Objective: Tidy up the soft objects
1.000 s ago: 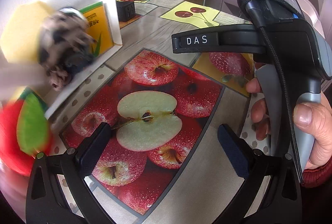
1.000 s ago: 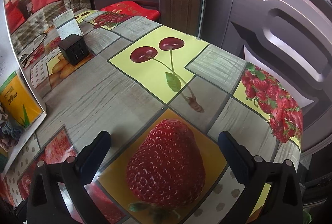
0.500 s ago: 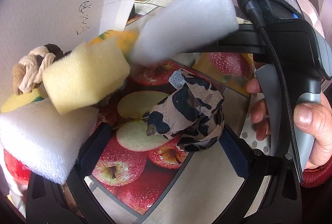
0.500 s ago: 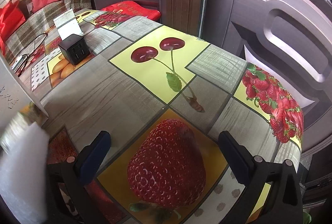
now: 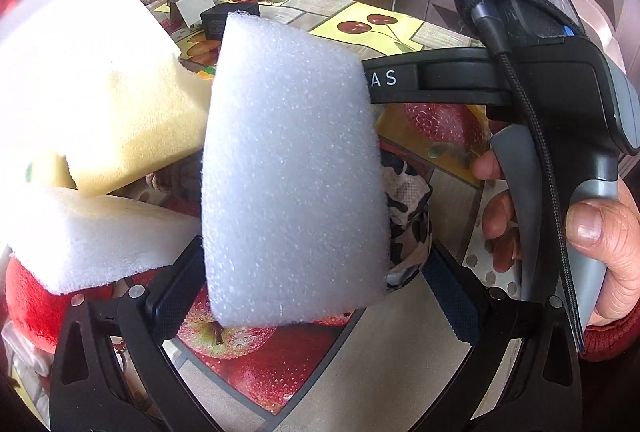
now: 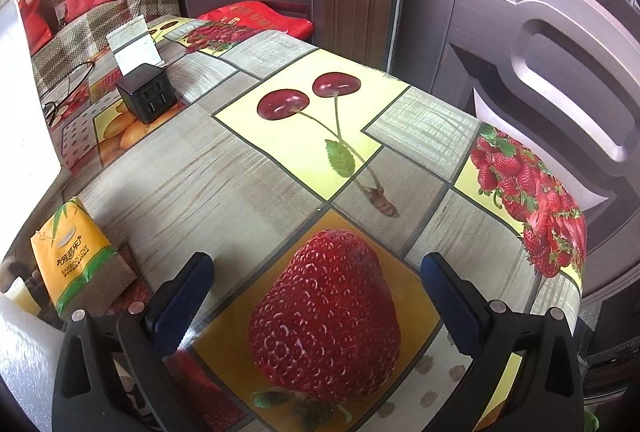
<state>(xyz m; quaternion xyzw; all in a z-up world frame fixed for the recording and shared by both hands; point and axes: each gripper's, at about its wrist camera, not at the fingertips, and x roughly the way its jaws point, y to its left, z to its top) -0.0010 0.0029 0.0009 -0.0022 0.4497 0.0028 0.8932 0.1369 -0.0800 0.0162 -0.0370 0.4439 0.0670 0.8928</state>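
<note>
Meanwhile white foam block (image 5: 292,168) fills the wide-open left tool (image 5: 316,292).

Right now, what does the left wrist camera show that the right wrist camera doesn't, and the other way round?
Only the left wrist view shows the yellow sponge, the spotted cloth, a red plush, and the right gripper in a hand. Only the right wrist view shows the orange tissue pack and strawberry-cluster print. Both show the white foam block, the black charger cube and the fruit-print tablecloth.
</note>
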